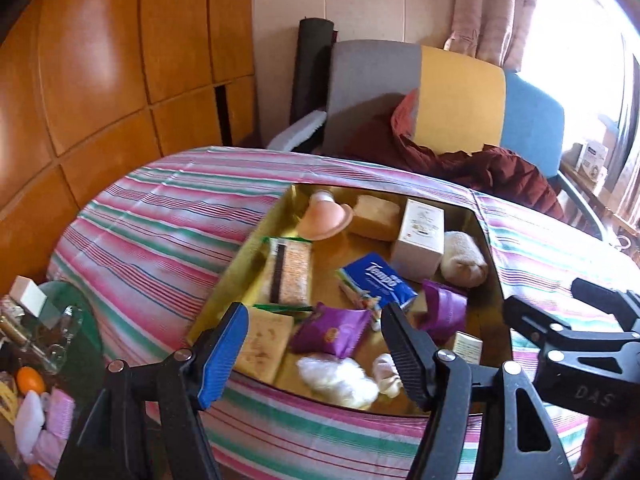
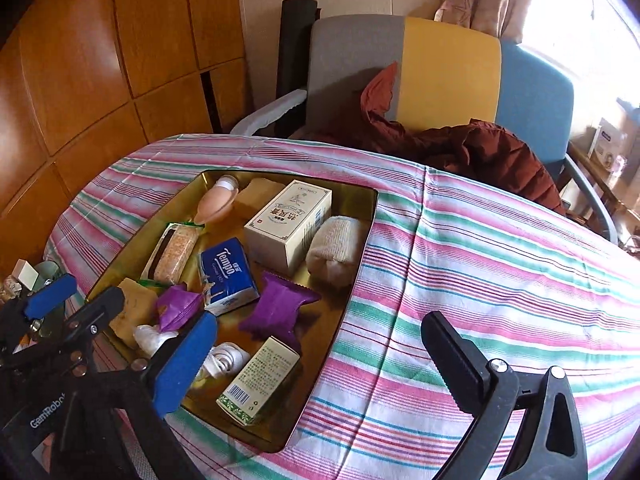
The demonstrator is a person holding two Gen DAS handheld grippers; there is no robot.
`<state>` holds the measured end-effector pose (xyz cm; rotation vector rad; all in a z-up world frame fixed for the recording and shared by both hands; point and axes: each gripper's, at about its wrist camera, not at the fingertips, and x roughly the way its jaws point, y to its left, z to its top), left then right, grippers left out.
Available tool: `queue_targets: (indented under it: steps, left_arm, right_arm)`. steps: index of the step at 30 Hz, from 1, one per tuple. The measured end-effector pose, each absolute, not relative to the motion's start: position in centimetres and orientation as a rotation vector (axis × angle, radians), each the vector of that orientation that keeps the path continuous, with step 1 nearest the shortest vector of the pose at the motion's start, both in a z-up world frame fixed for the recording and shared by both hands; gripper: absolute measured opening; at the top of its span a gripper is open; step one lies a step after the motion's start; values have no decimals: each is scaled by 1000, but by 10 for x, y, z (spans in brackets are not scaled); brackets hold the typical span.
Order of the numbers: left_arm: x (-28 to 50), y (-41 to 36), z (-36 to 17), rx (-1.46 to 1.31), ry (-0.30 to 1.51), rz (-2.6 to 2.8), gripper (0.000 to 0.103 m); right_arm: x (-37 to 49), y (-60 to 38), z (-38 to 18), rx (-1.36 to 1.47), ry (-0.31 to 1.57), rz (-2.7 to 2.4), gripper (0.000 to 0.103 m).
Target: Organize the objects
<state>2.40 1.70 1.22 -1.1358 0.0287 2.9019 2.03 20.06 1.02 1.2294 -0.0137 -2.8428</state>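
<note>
Both tools hang spread and empty above the near end of the gold tray: the left tool stands over the tray's near corner with nothing between its blue pad and black pad, and the right tool gapes wider still, its blue finger over the tray's near end and its black finger over bare cloth. Under everything lies the surface with its striped cloth in pink, green and white. On it sits the tray, holding all the small goods. Largest inside is the white box at the far side, touching the rolled beige towel on its right. Beside the box lies the blue Tempo tissue pack, with the long cracker packet to its left. A peach bottle rests at the far end. Nearer are two purple wrappers, one on each side of the tissue pack, and a small green-printed box lying just beside the right tool's blue finger.
</note>
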Motion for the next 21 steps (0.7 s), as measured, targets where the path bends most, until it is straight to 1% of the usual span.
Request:
queue_targets:
  steps: [5, 11, 17, 21]
  left_arm:
    - [27, 12, 16, -1138, 30, 2922, 69]
    - [31, 15, 19, -1146, 98, 2952, 69]
    - [31, 14, 19, -1170, 98, 2942, 69]
    - [30, 13, 19, -1191, 92, 2939, 69]
  right_arm:
    - [25, 199, 15, 1232, -48, -2871, 103]
    - [27, 198, 17, 1258, -53, -2933, 103]
    - [28, 201, 15, 1280, -91, -2946, 103]
    - [28, 196, 14, 1297, -63, -2956, 103]
